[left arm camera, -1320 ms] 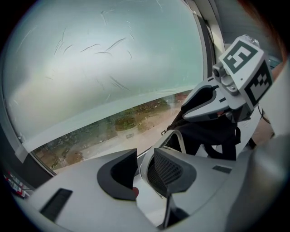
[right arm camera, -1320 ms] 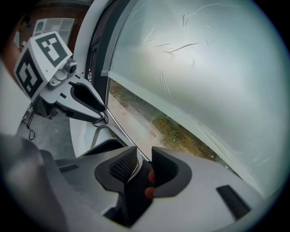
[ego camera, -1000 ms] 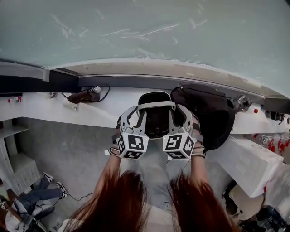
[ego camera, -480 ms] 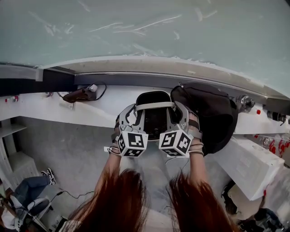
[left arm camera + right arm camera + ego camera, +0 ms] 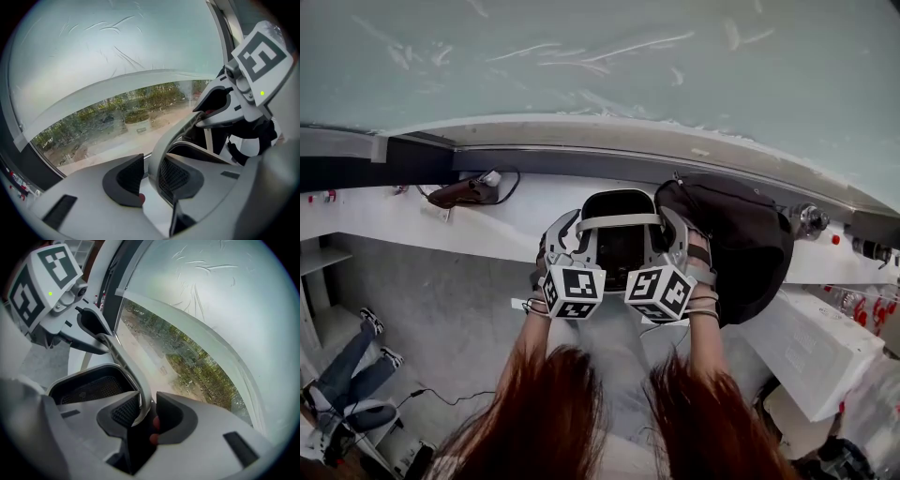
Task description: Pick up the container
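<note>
The container [image 5: 620, 246] is a black mesh basket with a white band handle [image 5: 619, 221], at the front edge of the white sill [image 5: 403, 223]. My left gripper [image 5: 579, 231] holds the handle's left end and my right gripper [image 5: 660, 229] its right end. In the left gripper view the handle [image 5: 157, 150] lies against the right pad of the left gripper [image 5: 150, 177], with a thin gap at the left pad. In the right gripper view the handle [image 5: 140, 394] is pinched in the right gripper [image 5: 143, 414], above the basket [image 5: 89, 387].
A black bag [image 5: 741, 246] leans on the sill just right of the container. A brown object with a cable [image 5: 465, 194] lies at the sill's left. A white box [image 5: 811, 345] sits lower right. A person's legs [image 5: 342, 375] rest on the floor at left. Window glass [image 5: 600, 66] rises behind.
Both grippers and the container have shifted slightly up and away from me, and the two marker cubes have drawn closer together. The legs on the floor have moved.
</note>
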The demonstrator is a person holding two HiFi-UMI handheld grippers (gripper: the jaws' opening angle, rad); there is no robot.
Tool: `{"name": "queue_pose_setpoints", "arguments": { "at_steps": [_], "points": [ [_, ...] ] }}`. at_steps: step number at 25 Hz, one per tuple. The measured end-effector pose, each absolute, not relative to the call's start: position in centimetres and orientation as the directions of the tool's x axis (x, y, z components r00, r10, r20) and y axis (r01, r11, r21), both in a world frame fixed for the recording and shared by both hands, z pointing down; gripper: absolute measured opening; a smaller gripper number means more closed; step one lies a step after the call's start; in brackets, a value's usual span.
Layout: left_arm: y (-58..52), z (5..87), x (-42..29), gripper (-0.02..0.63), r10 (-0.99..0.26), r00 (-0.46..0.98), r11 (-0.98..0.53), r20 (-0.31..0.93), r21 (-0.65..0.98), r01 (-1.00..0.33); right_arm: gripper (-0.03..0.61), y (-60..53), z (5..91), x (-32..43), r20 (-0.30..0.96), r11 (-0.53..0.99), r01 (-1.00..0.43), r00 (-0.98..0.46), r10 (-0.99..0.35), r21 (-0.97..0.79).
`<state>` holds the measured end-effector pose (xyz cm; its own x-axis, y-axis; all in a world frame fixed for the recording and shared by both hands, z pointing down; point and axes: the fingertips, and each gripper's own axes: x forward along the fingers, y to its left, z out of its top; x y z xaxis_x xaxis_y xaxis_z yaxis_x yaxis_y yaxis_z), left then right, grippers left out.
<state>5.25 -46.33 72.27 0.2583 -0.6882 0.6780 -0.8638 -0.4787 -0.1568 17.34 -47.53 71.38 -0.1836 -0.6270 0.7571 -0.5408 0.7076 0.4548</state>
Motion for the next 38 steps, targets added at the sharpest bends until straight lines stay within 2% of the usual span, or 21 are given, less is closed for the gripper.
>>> {"name": "queue_pose_setpoints", "arguments": {
  "at_steps": [3,9,38],
  "points": [
    [-46.4,72.6,5.2,0.117,-0.683,0.254,-0.478,0.685,-0.157,-0.864,0.116,-47.7,71.8,17.4,0.749,0.701,-0.536,-0.179,-0.638,0.470],
    [-46.2,72.8,5.3,0.070,-0.673,0.247,-0.475,0.698,-0.151,-0.867,0.081,-47.6,71.8,17.3,0.734,0.678,-0.571,-0.182,-0.654,0.463],
    [-41.7,69.7,5.1,0.067,-0.654,0.309,-0.584,0.691,-0.201,-0.787,0.080,-43.7,68.2,16.7,0.681,0.623,-0.562,-0.139,-0.719,0.544]
  ]
}}
